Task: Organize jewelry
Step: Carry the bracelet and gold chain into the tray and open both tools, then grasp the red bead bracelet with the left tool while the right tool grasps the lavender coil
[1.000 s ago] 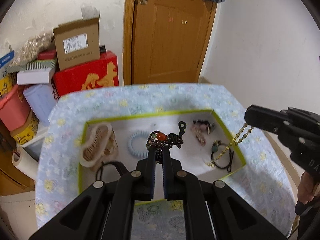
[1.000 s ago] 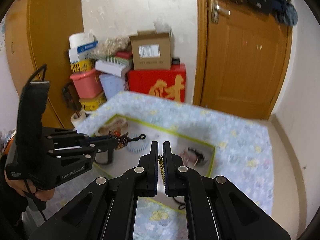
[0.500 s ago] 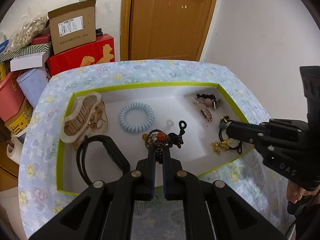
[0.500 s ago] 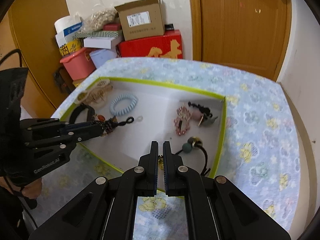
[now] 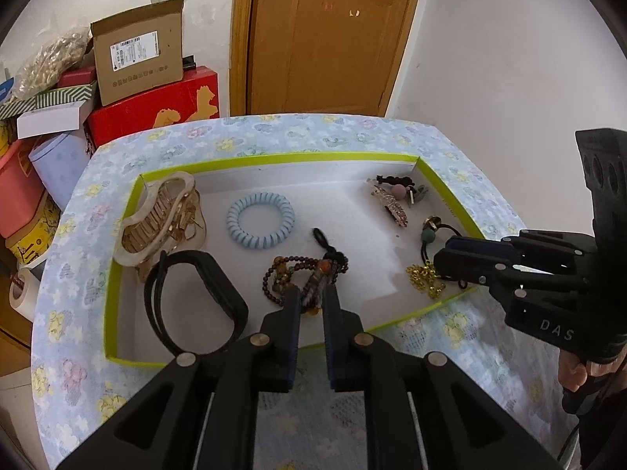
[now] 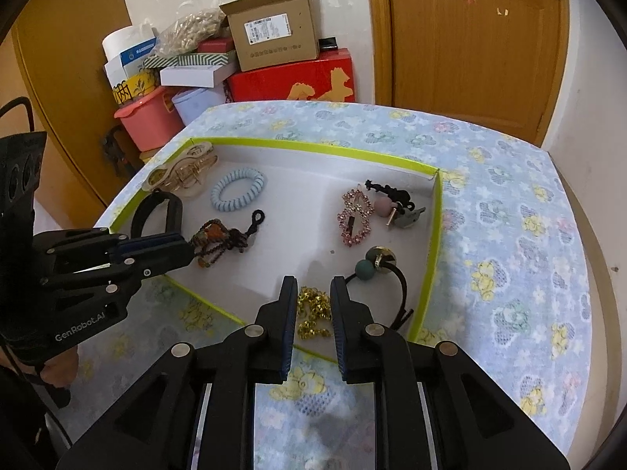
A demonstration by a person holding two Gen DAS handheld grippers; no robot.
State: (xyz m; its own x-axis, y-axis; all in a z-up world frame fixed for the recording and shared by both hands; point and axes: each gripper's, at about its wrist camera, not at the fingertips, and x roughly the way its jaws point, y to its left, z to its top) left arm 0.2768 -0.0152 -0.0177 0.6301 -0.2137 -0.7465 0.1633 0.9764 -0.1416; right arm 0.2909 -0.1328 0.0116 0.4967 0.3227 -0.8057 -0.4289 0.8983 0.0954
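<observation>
Left wrist view showed your left gripper [image 5: 311, 297] low over the near side of one shallow tray [image 5: 274, 156] with a lime-green rim, sitting on one table with a blue flowered cloth [image 5: 313, 129]. Its jaws had just been opening and stood a narrow gap apart, with one dark beaded bracelet [image 5: 301, 274] lying on the white tray floor between the tips; the pads no longer pressed on it.

Your right gripper [image 6: 311, 297] had just been opening too, its jaws slightly parted over one heaped gold chain [image 6: 313, 311] resting in the near right part of the tray, loose between the fingers.

You had seven other pieces in the tray:
- one pale claw clip [image 5: 160, 223] at the far left
- one black band [image 5: 196, 297] beside it
- one light blue coil hair tie [image 5: 260, 220]
- one pink rhinestone clip [image 6: 354, 221]
- one black beaded hair clip with a pink ball [image 6: 392, 197]
- one small grey clip [image 6: 409, 217] just beside it
- one black hair tie with a green ball [image 6: 382, 270], touching the gold chain's side

One hand [image 5: 576, 372] showed under the right gripper's handle.
</observation>
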